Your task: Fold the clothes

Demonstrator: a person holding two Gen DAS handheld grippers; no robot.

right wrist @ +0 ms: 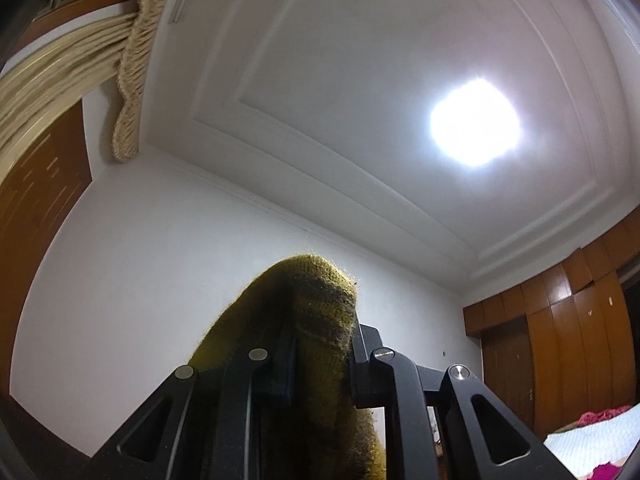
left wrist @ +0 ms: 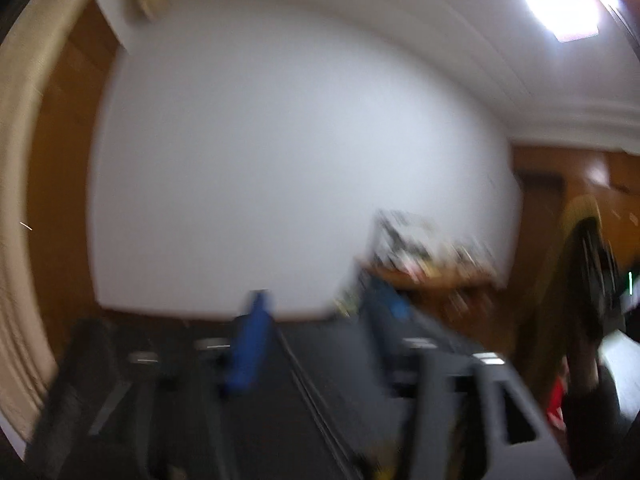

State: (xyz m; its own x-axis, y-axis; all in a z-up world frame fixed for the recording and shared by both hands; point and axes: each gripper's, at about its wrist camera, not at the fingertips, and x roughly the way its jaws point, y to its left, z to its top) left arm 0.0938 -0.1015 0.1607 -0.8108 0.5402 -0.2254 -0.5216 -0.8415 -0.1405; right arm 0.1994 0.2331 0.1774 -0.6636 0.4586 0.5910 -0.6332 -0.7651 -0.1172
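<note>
My left gripper [left wrist: 316, 344] points at a white wall; the view is motion-blurred. Its blue-tipped fingers [left wrist: 250, 356] stand apart with nothing visible between them. My right gripper [right wrist: 320, 360] is raised toward the ceiling, clamped on an olive-green knitted garment [right wrist: 296, 300], which bulges over its fingertips and hangs below. I judge the garment is being lifted clear, to shake out or carry over a fold; the frames do not settle which. A white textured bed [right wrist: 592, 440] shows lower right. Next move calls for locating the garment's free edge.
</note>
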